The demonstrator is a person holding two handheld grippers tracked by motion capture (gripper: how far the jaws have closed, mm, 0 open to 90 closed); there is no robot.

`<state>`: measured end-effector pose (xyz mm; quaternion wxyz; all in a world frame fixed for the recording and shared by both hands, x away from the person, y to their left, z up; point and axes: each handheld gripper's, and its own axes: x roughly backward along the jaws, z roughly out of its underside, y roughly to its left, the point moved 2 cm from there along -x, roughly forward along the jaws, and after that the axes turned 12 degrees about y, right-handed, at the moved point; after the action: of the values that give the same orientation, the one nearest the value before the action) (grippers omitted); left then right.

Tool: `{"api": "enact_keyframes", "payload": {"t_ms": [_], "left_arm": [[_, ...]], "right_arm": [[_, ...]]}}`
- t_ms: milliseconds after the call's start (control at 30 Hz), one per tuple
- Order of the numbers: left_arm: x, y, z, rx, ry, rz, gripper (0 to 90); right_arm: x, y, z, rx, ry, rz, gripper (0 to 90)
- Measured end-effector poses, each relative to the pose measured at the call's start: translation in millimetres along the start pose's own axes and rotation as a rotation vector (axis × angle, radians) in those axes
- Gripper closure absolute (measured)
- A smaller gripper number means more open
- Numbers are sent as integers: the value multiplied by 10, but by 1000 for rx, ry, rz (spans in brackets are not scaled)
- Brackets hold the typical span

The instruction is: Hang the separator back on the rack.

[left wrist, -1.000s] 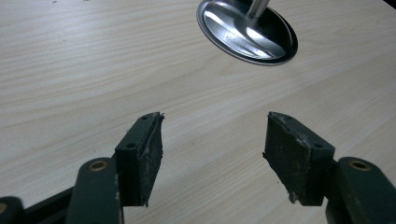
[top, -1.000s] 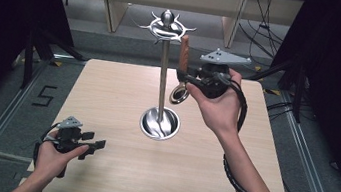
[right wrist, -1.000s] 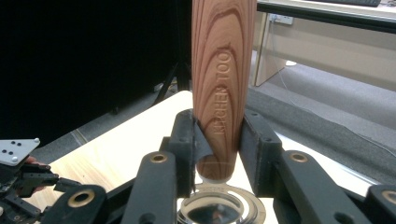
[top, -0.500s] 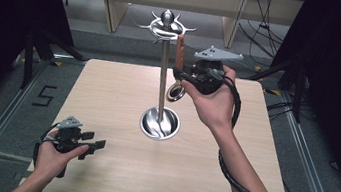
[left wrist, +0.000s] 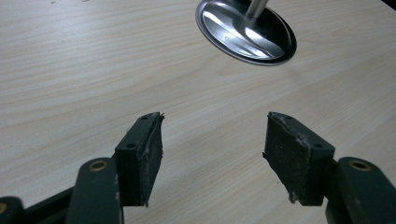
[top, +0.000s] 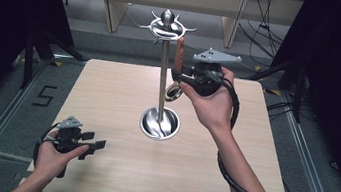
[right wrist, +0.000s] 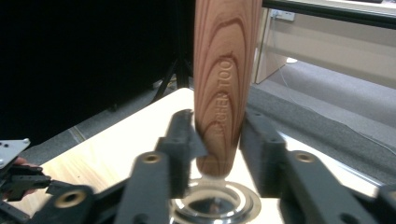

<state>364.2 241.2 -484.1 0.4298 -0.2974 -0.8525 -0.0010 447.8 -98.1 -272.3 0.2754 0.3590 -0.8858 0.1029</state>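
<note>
Two grippers: both with jaws apart.
Right gripper: jaws just opening — wooden-handled utensil between them, beside the stand.
Left gripper: wide, empty — low over table.

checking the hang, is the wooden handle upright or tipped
Upright: the wooden handle stands vertical between the right gripper's jaws, beside the stand's pole.

Right gripper raised, fingers just opening; left gripper low, fingers apart.
</note>
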Motion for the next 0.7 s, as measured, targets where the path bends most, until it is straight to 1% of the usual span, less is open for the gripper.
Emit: {"api": "enact_keyframes", "payload": {"t_ms": [33,67,100,133,167,200,267,300,333,367,400,433,467,500,533,567,600,633,667,700], "left_arm": [[4,-1,1,6,-1,-3,363],[4,-1,1,6,-1,-3,363],[9,11,4,-3,7,-5,363],[9,11,4,-3,7,-5,363],[10,17,3,-11,12,-4,363],[0,4,0,1,0,0,363],[2,1,0,1,-1,-1,363],[6,-2,0,6,-2,-2,363],[6,0,0,5,-3,-2,363],[11,10,3,-5,7,-10,363],[8,16,3,-7,12,-7,363],[9,18,3,-8,18,-13,363],[5,15,3,-4,16,-11,363],[4,12,4,0,17,-11,363],[8,15,4,-4,24,-12,363],[9,16,3,-7,23,-12,363],[4,12,3,0,19,-12,363],[4,12,3,0,19,-12,362],[3,17,7,-1,22,-15,362],[-4,19,7,-2,19,-17,363]], "right_arm": [[27,11,7,-4,11,-4,590],[27,11,7,-4,11,-4,590],[91,5,26,2,4,10,550],[91,5,26,2,4,10,550],[160,-30,53,32,-8,36,511],[195,-43,74,32,-6,40,498],[221,-54,95,31,-3,42,485],[257,-82,121,46,0,51,475],[321,-120,171,49,2,65,467],[354,-137,211,39,13,55,463],[384,-163,241,47,17,66,459],[420,-201,288,48,16,89,455],[456,-227,342,41,36,93,451],[483,-269,397,53,42,99,443],[500,-292,460,33,49,95,437],[561,-377,616,19,74,112,434],[574,-418,670,29,77,114,432],[574,-418,670,29,77,114,432],[589,-438,731,4,76,120,430],[614,-518,915,-29,80,135,429]]}}
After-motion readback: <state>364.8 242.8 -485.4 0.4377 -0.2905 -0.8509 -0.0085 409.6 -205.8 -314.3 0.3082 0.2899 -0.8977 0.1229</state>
